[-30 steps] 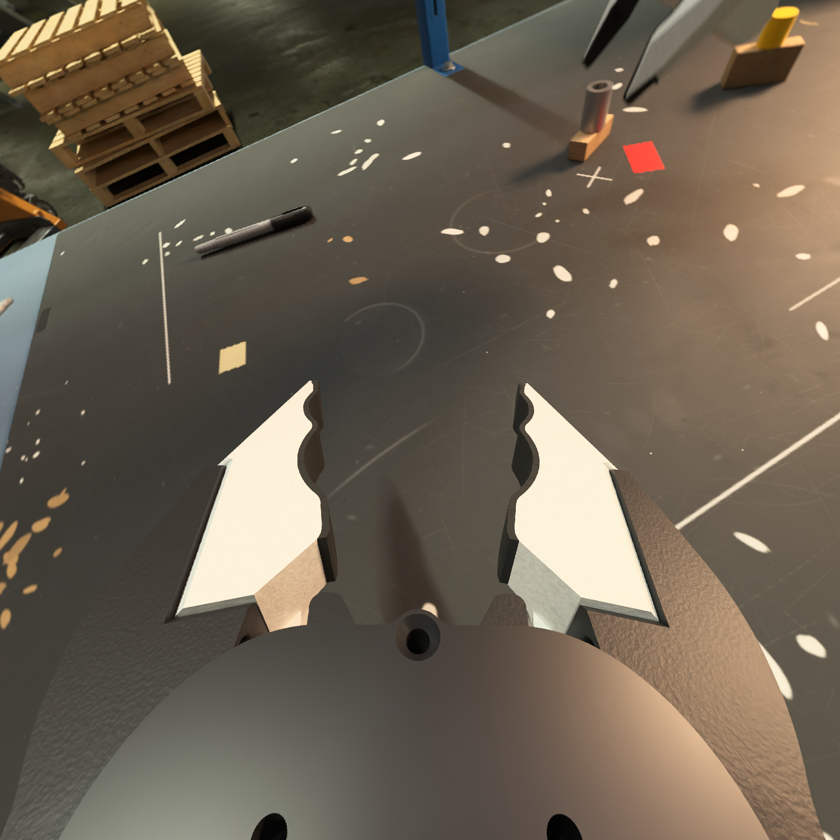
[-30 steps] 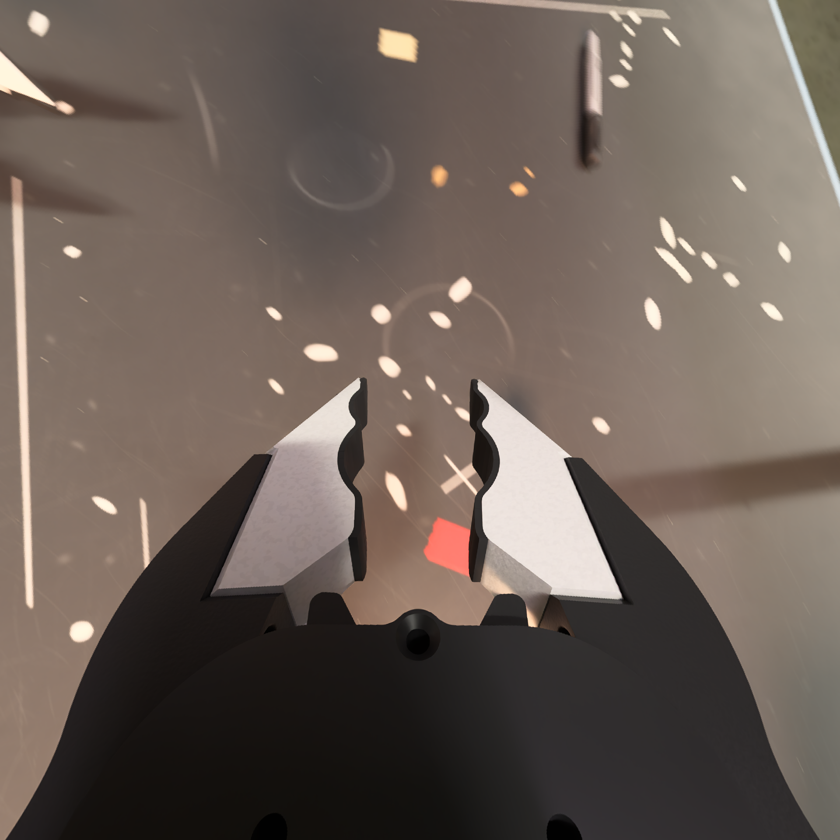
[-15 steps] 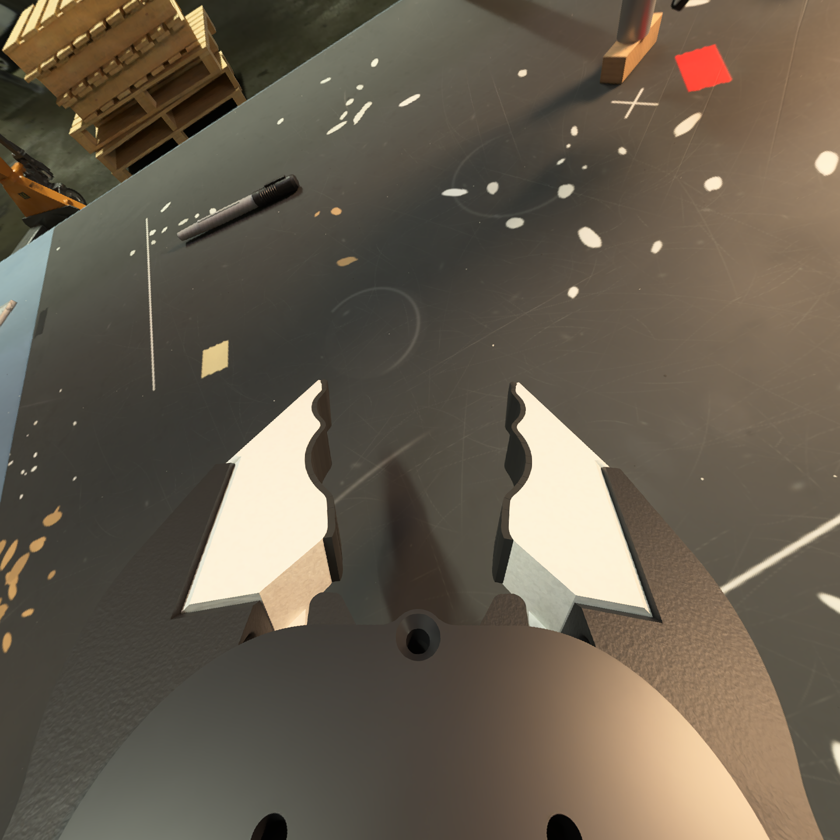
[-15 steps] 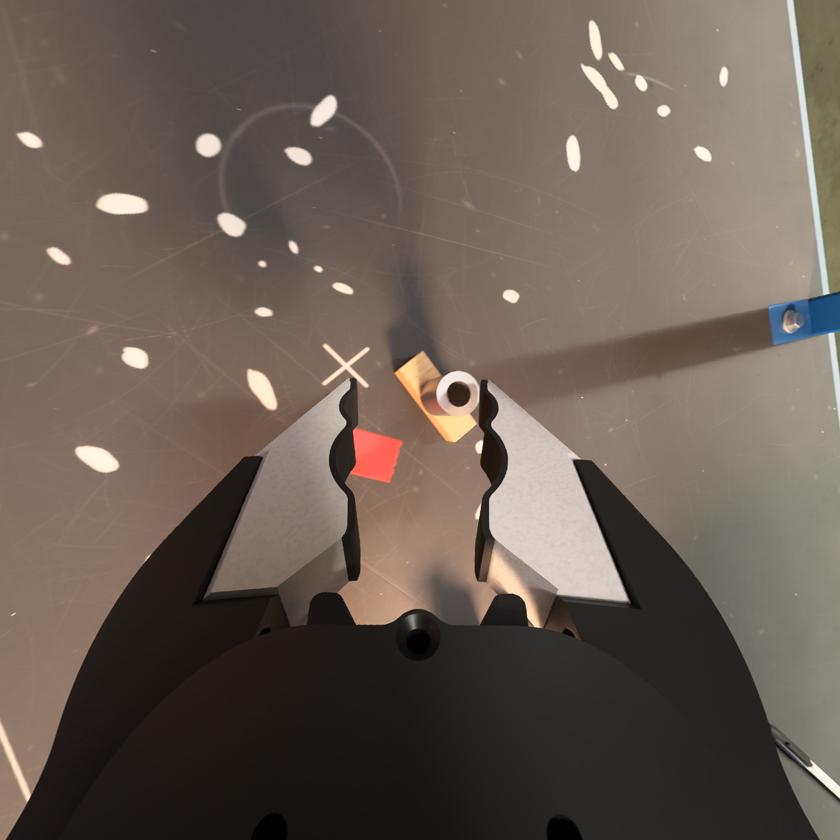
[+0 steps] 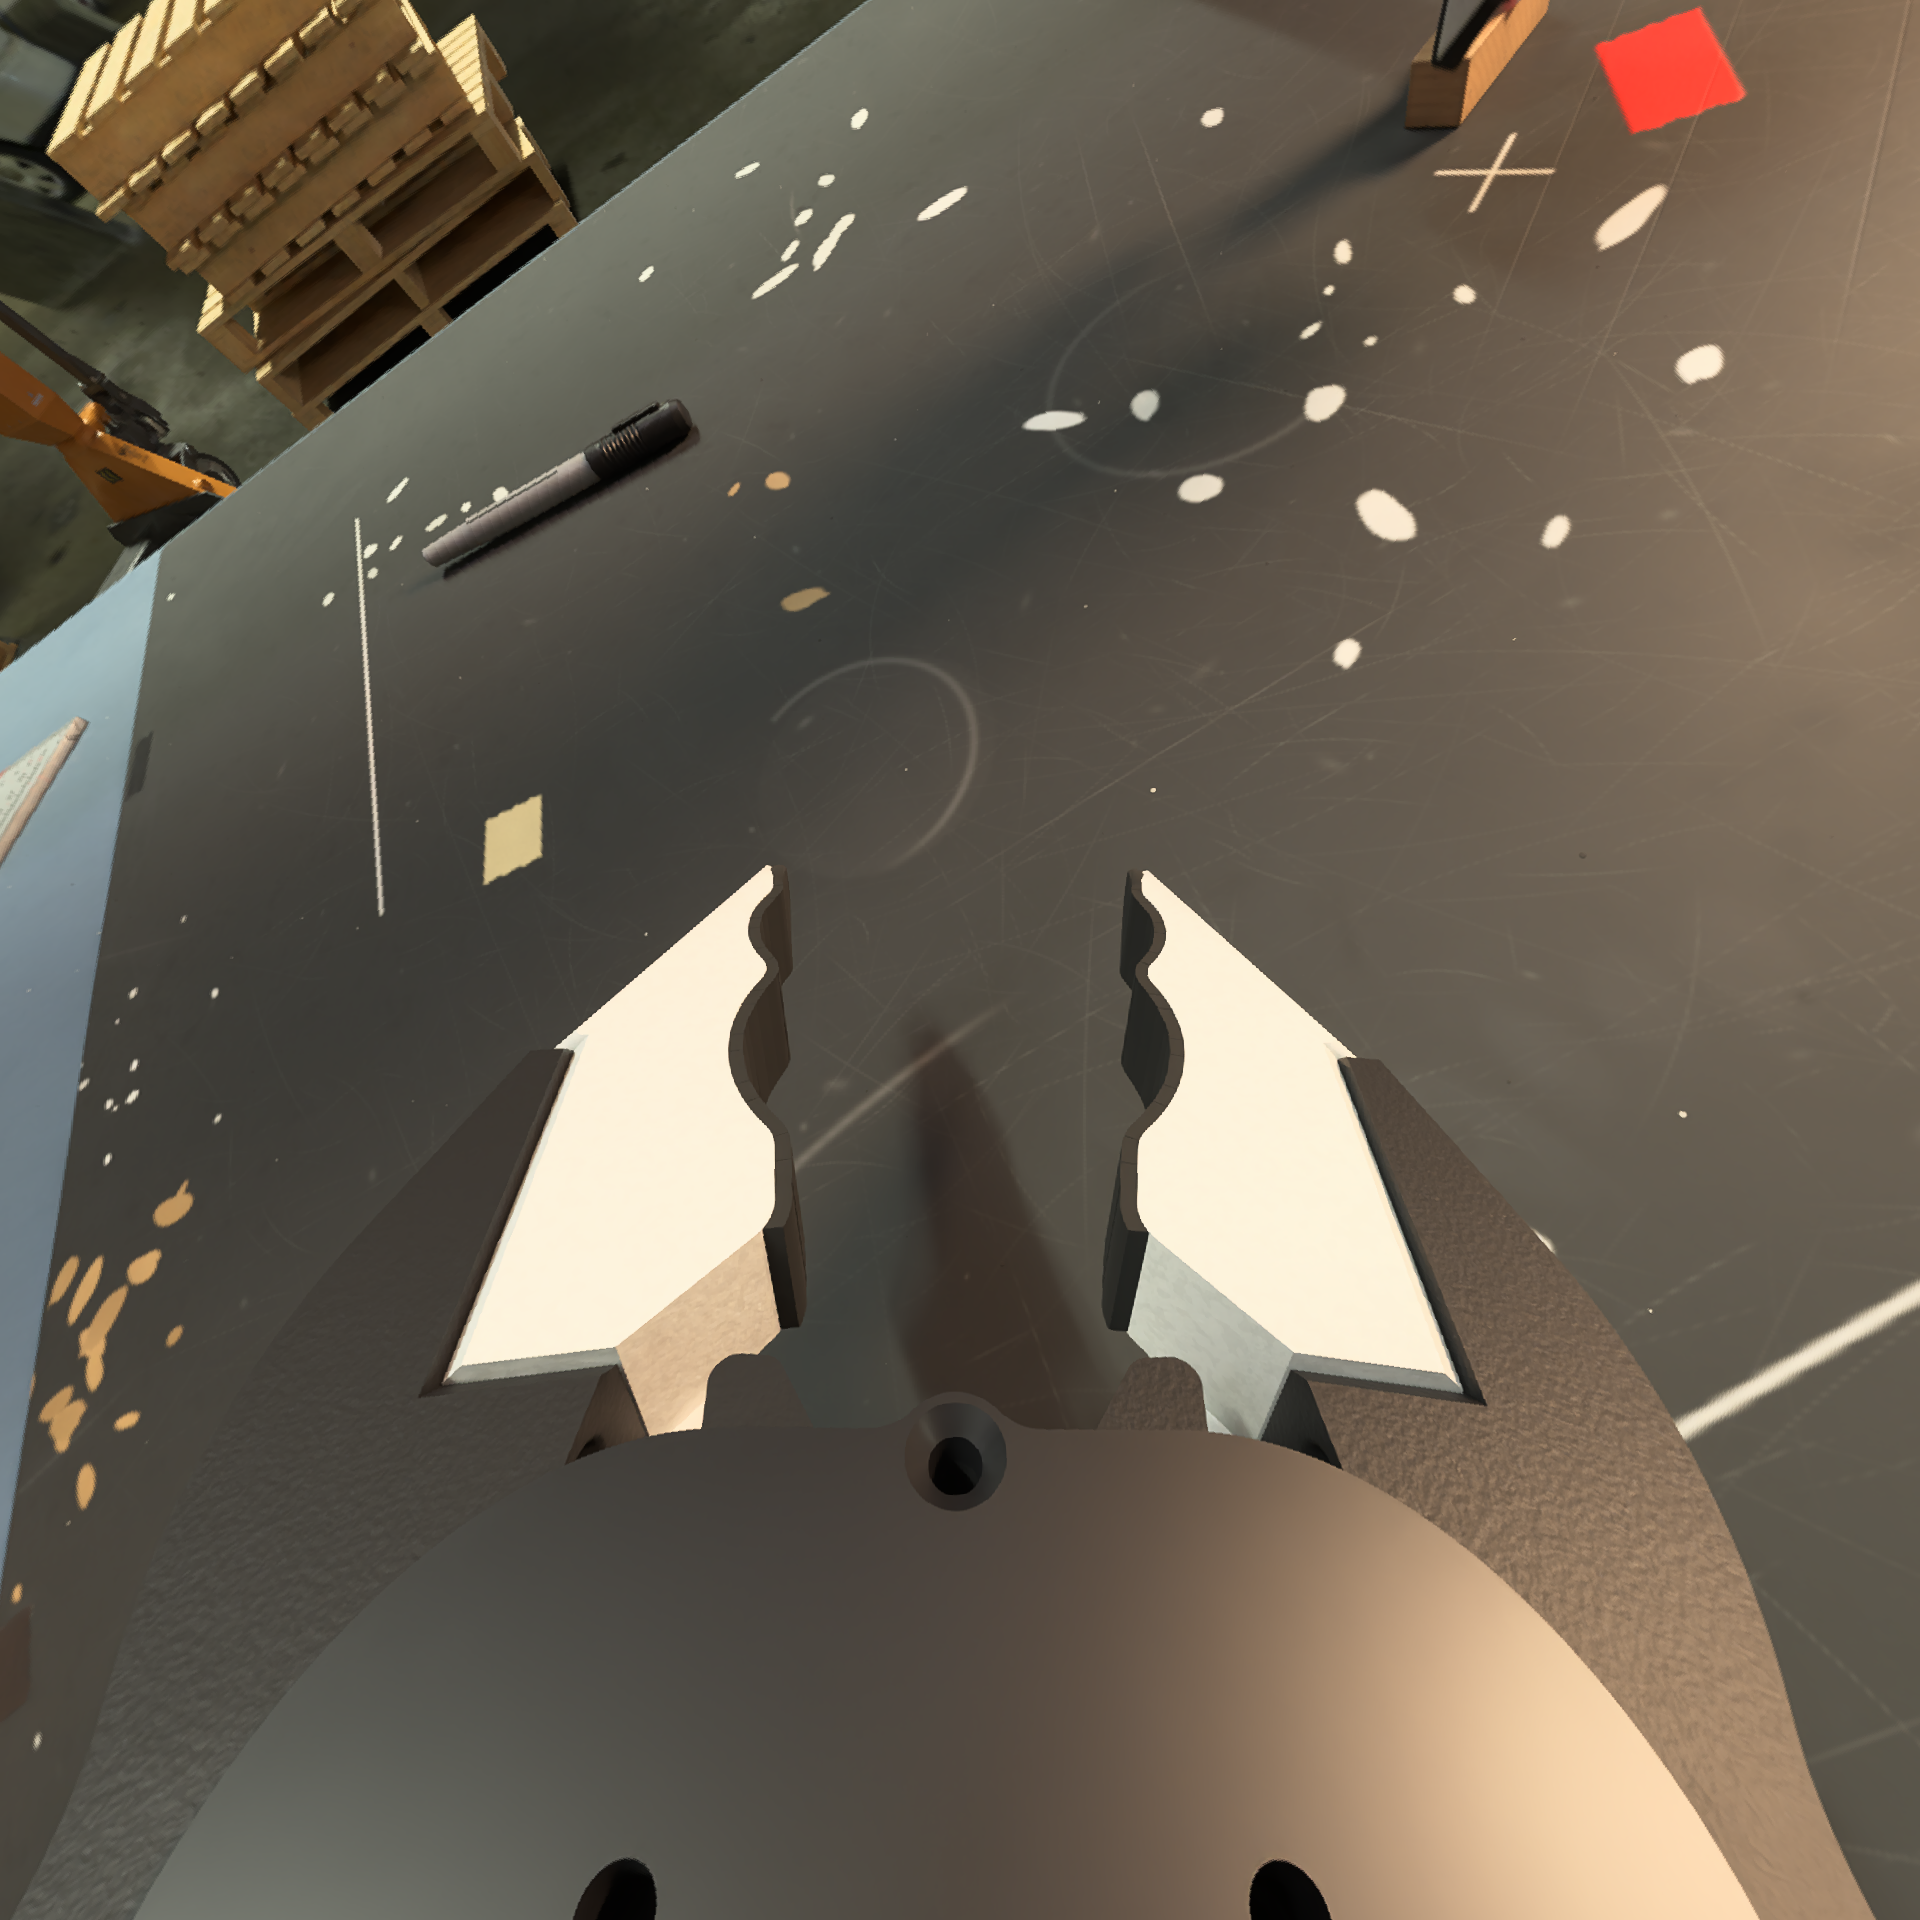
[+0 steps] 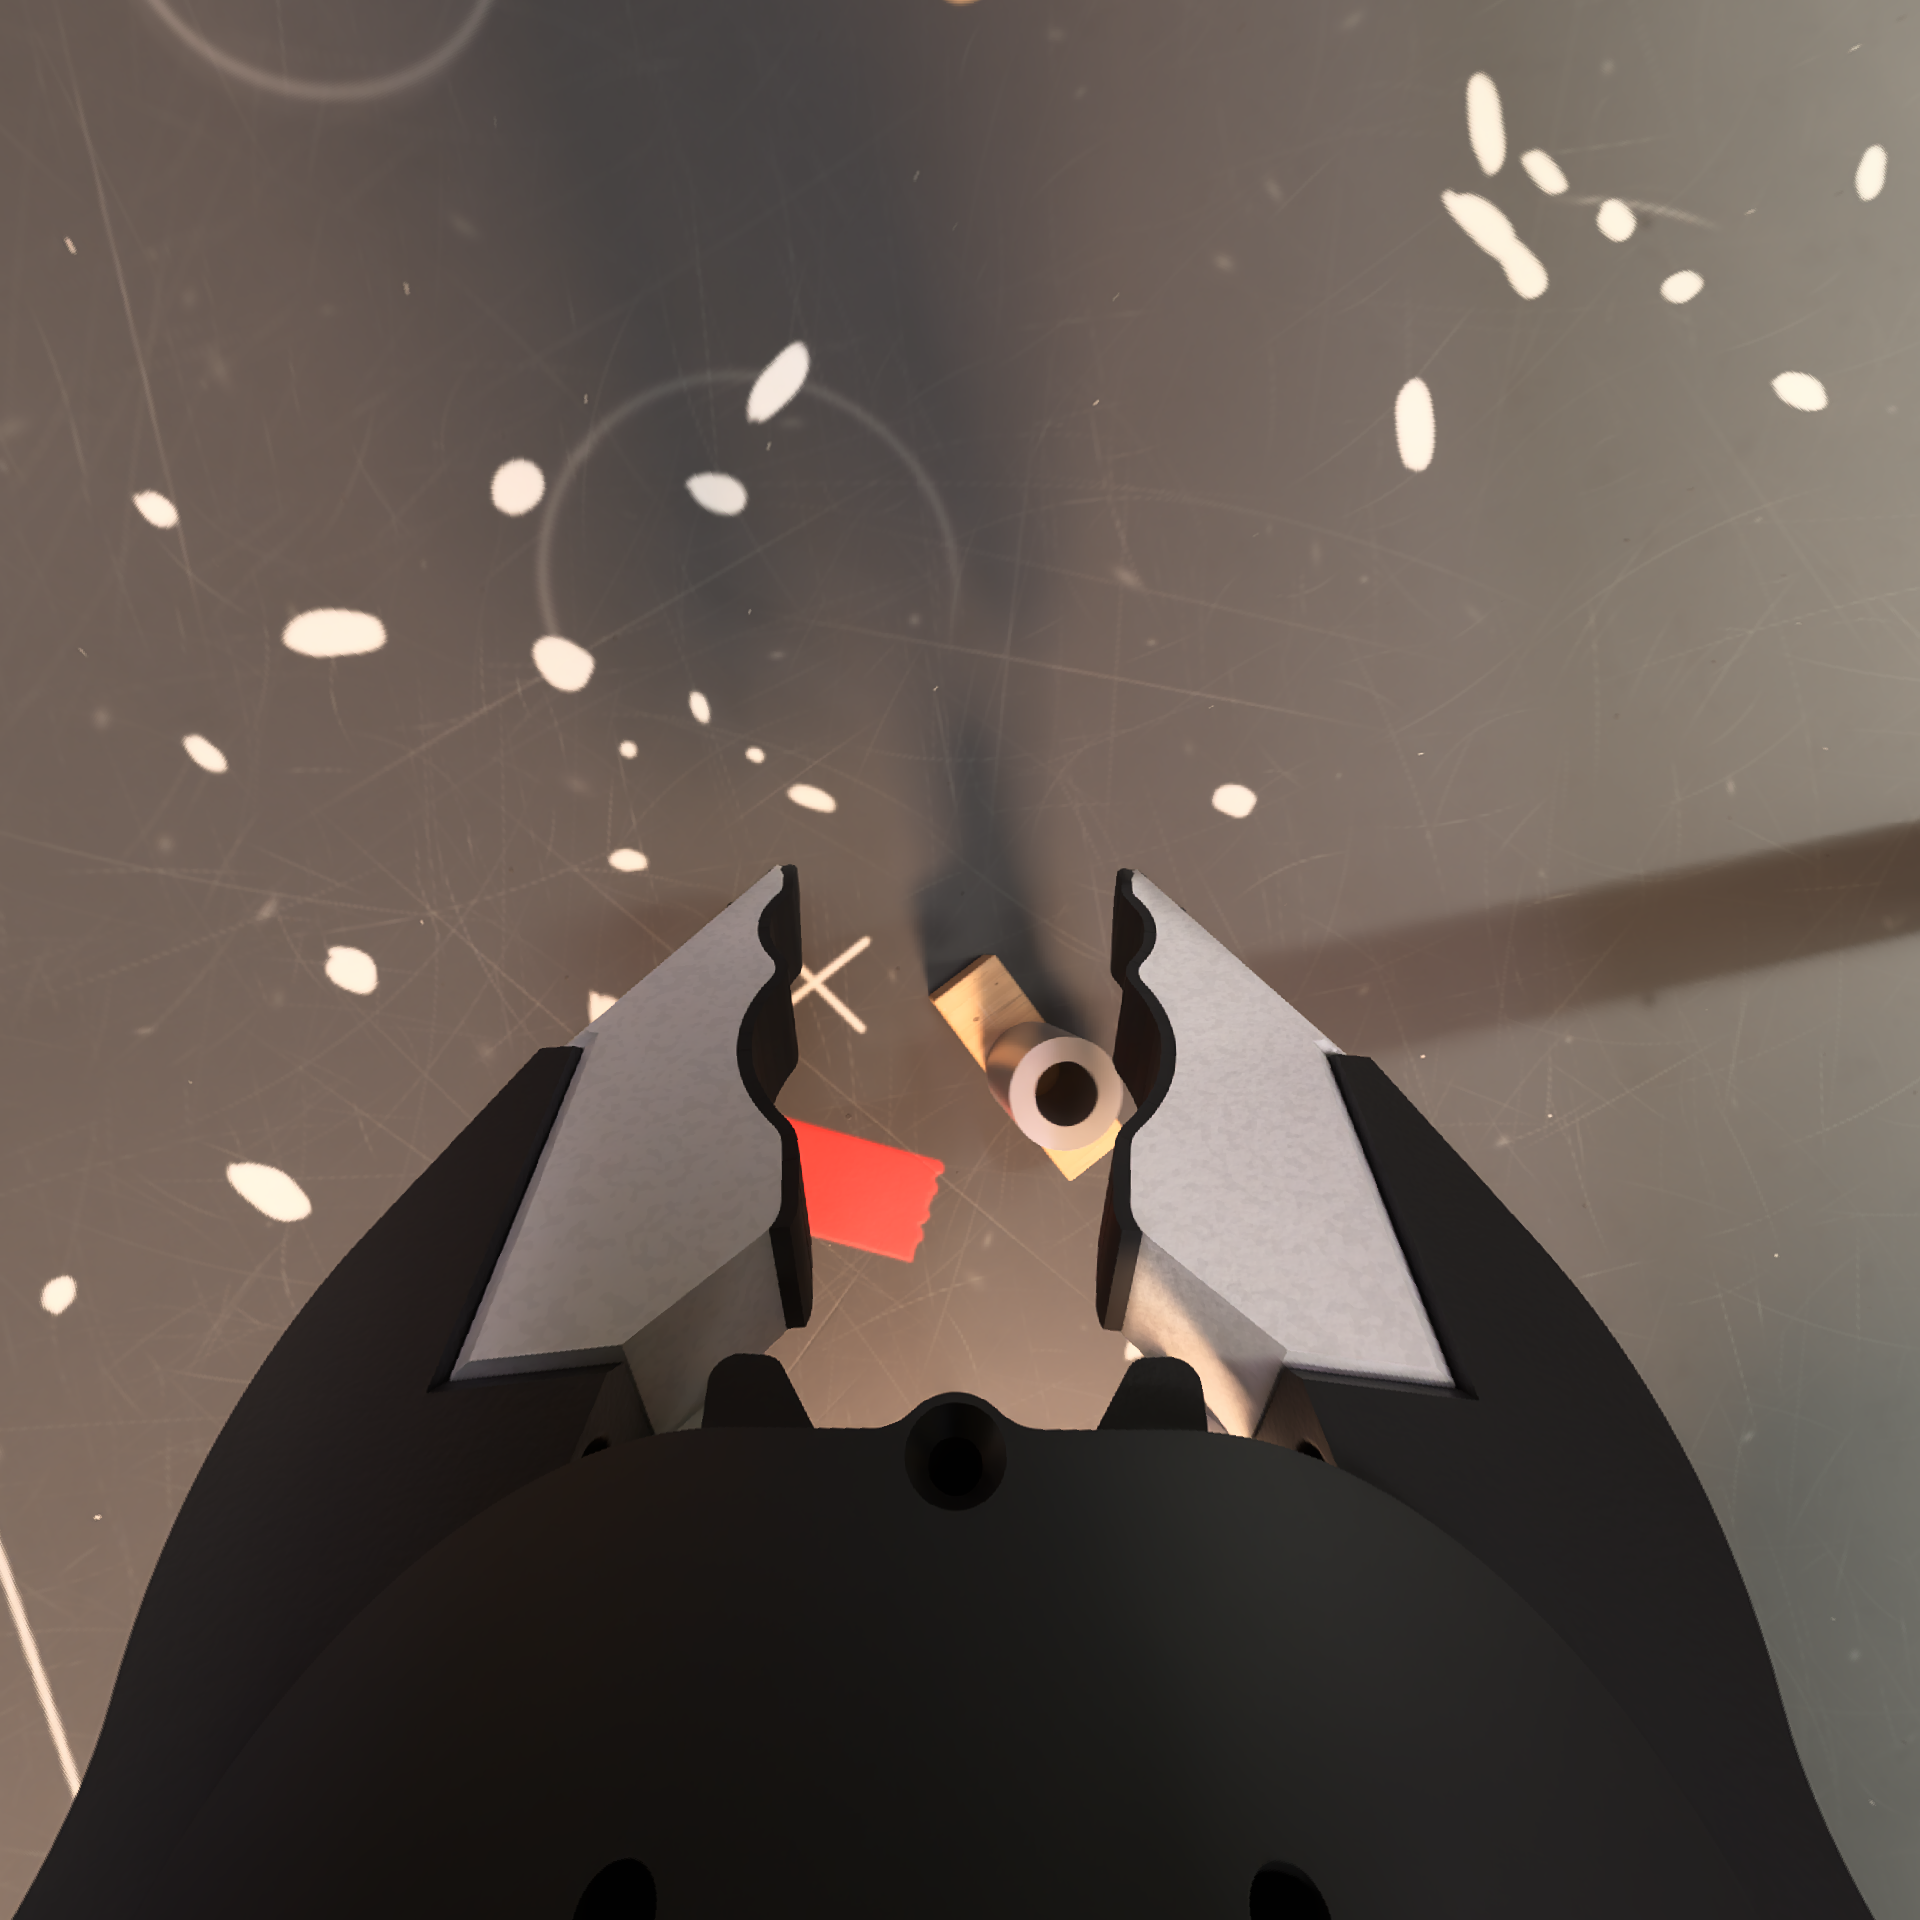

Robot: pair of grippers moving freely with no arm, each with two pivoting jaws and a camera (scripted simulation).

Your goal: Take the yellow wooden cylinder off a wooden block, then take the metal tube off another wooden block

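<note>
The metal tube (image 6: 1062,1091) stands upright on a small wooden block (image 6: 987,1010), seen from above in the right wrist view. My right gripper (image 6: 956,894) is open and empty above it; the tube sits between the fingers, close to the right finger (image 6: 1226,1122). In the left wrist view the same block (image 5: 1475,62) shows at the top edge, with a dark object above it that is cut off. My left gripper (image 5: 956,883) is open and empty over bare dark table. The yellow cylinder is not in view.
A red square patch (image 6: 868,1195) (image 5: 1668,68) and a white cross mark (image 6: 831,982) lie beside the block. A black marker pen (image 5: 561,483) lies at the table's far left. Wooden pallets (image 5: 301,197) stand beyond the table edge.
My right gripper has swung over the tube and block, which now lie between its fingers, and its jaws have widened. My left gripper's view has dipped, pushing the block to the top edge.
</note>
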